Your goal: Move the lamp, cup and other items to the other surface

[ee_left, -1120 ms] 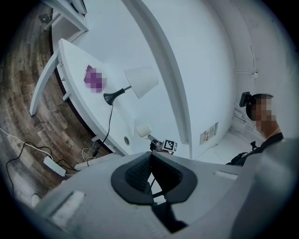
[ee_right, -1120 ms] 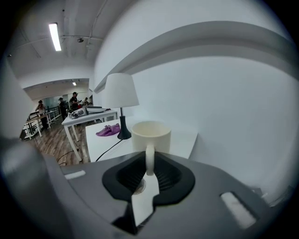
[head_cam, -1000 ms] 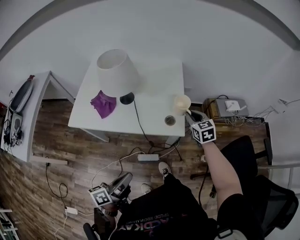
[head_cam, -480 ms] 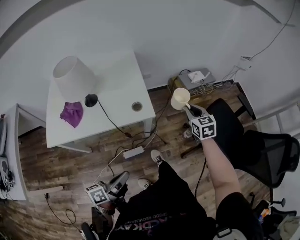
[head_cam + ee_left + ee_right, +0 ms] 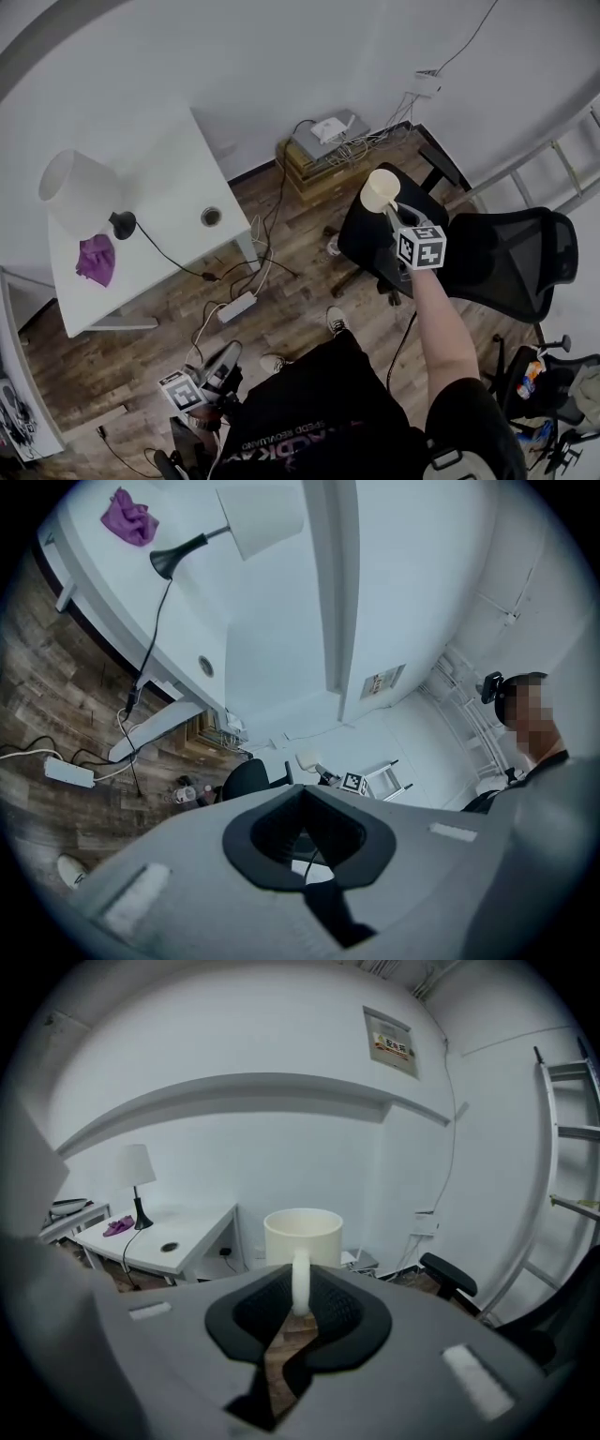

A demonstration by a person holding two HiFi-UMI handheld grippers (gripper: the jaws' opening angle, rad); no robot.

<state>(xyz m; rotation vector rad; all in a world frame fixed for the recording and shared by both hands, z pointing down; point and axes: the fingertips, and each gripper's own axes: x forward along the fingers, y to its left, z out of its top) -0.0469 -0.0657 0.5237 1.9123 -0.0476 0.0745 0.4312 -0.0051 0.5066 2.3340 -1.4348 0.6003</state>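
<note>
The right gripper (image 5: pixel 399 214) had its fingers clenched on the handle of the cup (image 5: pixel 380 190), holding it upright above a black chair (image 5: pixel 364 239), well apart from the desk (image 5: pixel 178 169). The left gripper (image 5: pixel 228 356) hung low, fingers together, empty.

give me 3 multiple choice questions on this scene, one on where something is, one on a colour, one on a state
1. Where is the cup? A in a sink; B in the right gripper; C on a stove
2. What colour is the cloth beside the lamp? A green; B purple; C yellow
3. How is the lamp? A upright on the table; B tipped over; C hanging from the ceiling

Answers: B, the jaws are closed on the cup's handle; B, the cloth shows purple in every view; A, its shade sits above its base on the table top.
</note>
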